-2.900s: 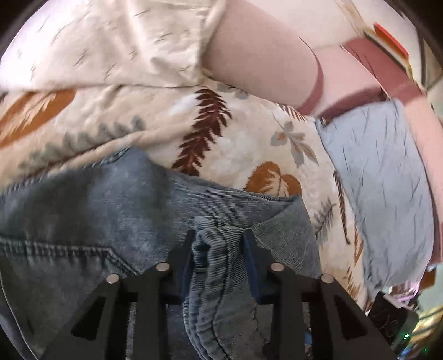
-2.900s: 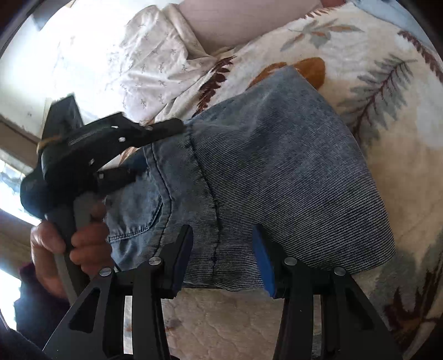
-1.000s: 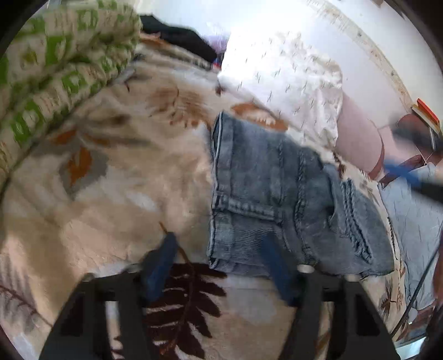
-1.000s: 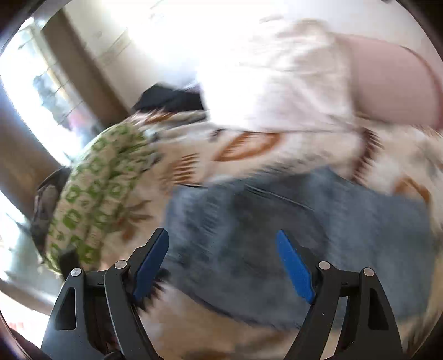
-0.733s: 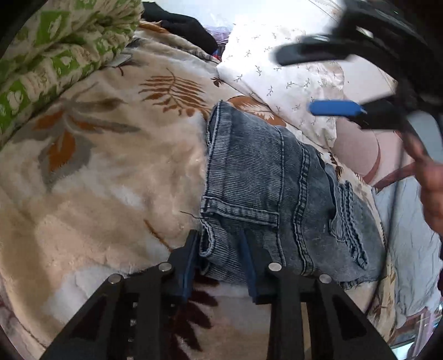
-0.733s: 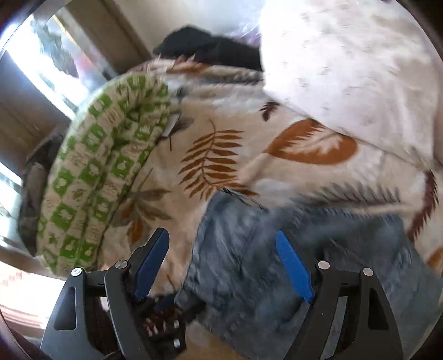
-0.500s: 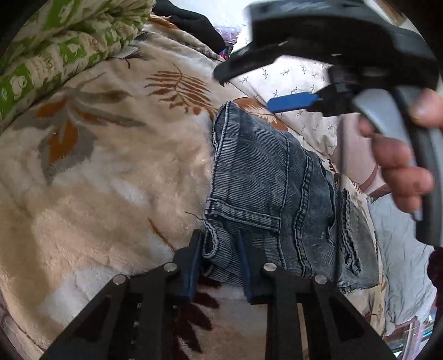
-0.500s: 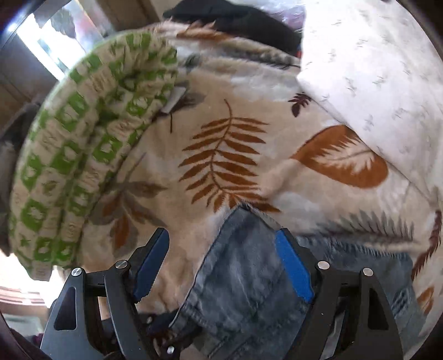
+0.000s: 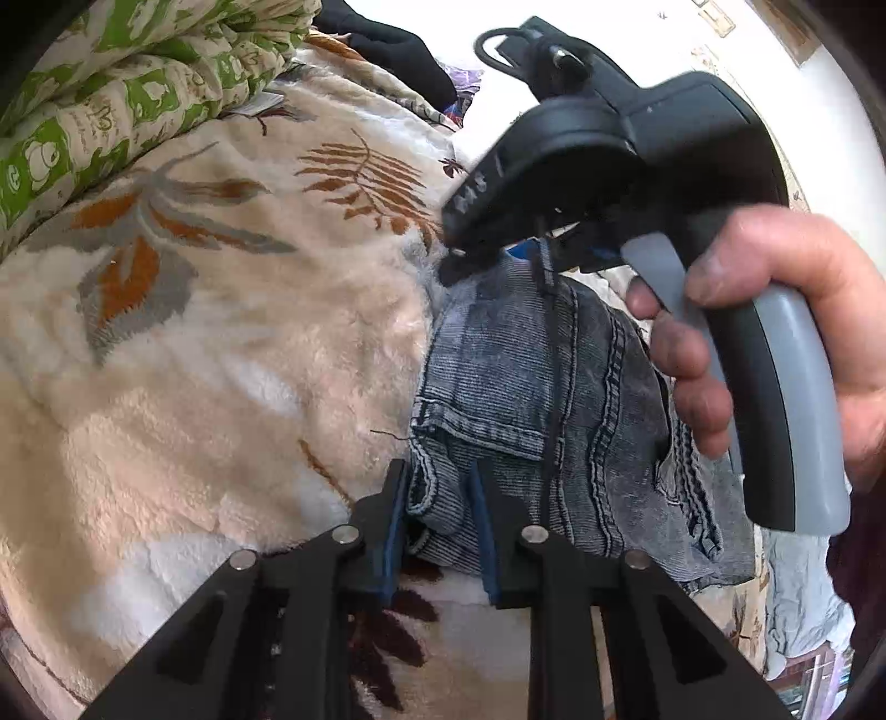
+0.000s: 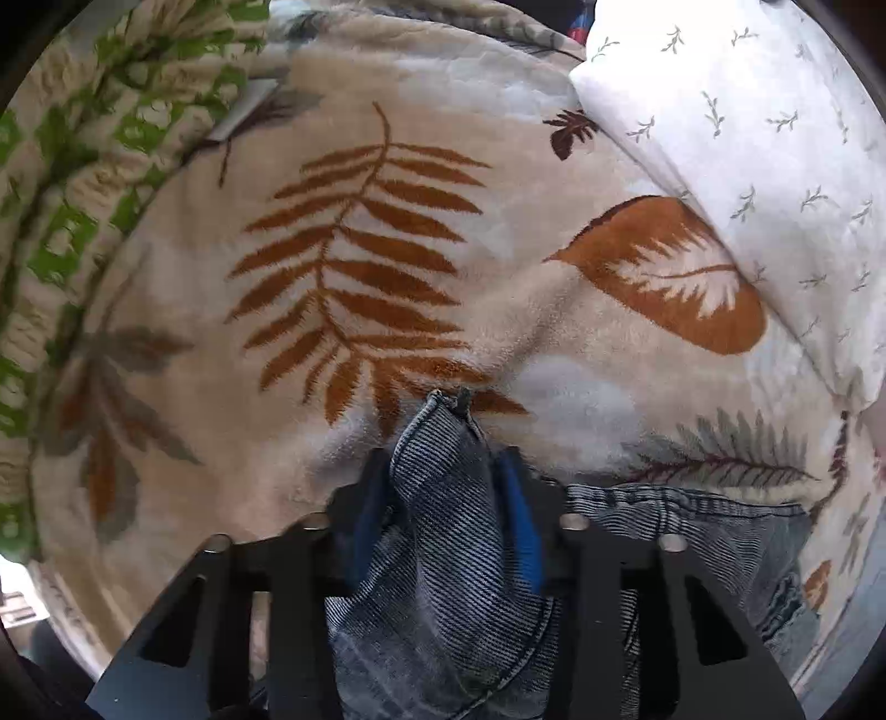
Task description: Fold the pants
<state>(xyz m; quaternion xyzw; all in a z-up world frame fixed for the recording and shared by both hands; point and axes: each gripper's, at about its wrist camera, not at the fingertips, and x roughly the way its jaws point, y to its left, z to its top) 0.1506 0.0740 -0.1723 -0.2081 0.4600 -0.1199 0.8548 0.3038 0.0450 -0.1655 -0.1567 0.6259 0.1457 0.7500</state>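
The folded blue denim pants (image 9: 531, 387) lie on a cream leaf-print blanket (image 9: 194, 332). My left gripper (image 9: 437, 493) has the pants' near corner between its blue pads; its jaws are closing and the pads press on the denim. A person's hand (image 9: 775, 310) holds my right gripper (image 9: 498, 255) over the pants' far corner. In the right wrist view that gripper (image 10: 443, 482) points down. A bunched corner of the pants (image 10: 443, 581) is squeezed between its closing jaws, with the tip poking out past them.
A green-and-cream quilt (image 9: 111, 83) is rolled along the left edge of the bed. A white sprigged pillow (image 10: 747, 166) lies at the upper right. A black garment (image 9: 387, 44) lies at the back, and pale blue cloth (image 9: 797, 581) beyond the pants at the right.
My right gripper came in and down onto the pants' far corner and closed on it. The left gripper's wide jaws closed on the near corner and have stayed there.
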